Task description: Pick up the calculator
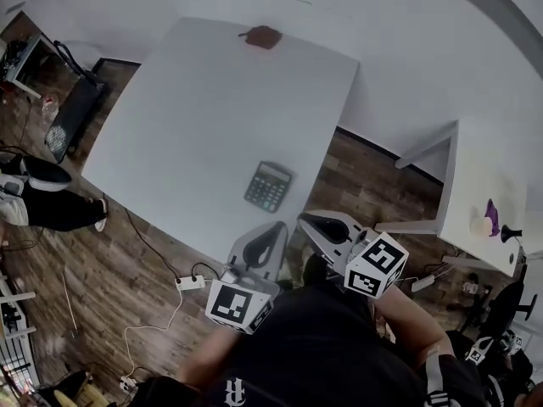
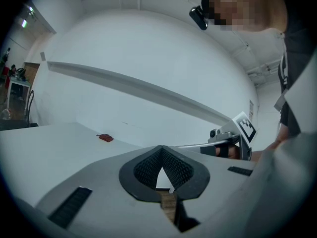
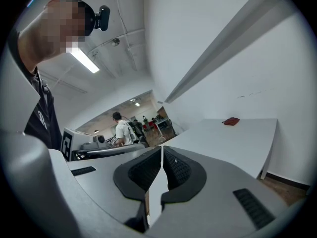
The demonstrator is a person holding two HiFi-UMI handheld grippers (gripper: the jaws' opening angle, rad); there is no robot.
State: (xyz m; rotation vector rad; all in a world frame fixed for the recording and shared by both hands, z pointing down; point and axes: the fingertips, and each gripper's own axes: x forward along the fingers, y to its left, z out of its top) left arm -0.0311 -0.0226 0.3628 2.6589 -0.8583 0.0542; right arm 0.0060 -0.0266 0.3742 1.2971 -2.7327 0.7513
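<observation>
Neither claw has anything in it. In the left gripper view, the left claw [image 2: 161, 155] has its ribbed pads meeting at the tips with only a small wedge of daylight behind them. In the right gripper view, the right claw [image 3: 162, 155] shows its pads pressed to a thin slit. Both are shut and empty, so as I read it the approach has not begun.

From the head view, the calculator [image 1: 268, 186] lies flat on the white surface [image 1: 204, 108], keys up. It sits just ahead of the left claw [image 1: 270, 237] and ahead and to the left of the right claw [image 1: 316, 225]. Both claws hang off the near edge of the surface, apart from the calculator. Neither gripper view shows the calculator, so I'd steer by the head view.

I'd use the left claw because it is lined up best. I'd open it wide before moving in, tip it downward, and bring one jaw to each long side of the body. The calculator is thin and flat, so the lower tips must come right down to the surface or they will skate over the keys. I'd close gently, since a hard case could squirt out. The small red-brown object [image 1: 263, 36] far ahead of both claws is no concern.
</observation>
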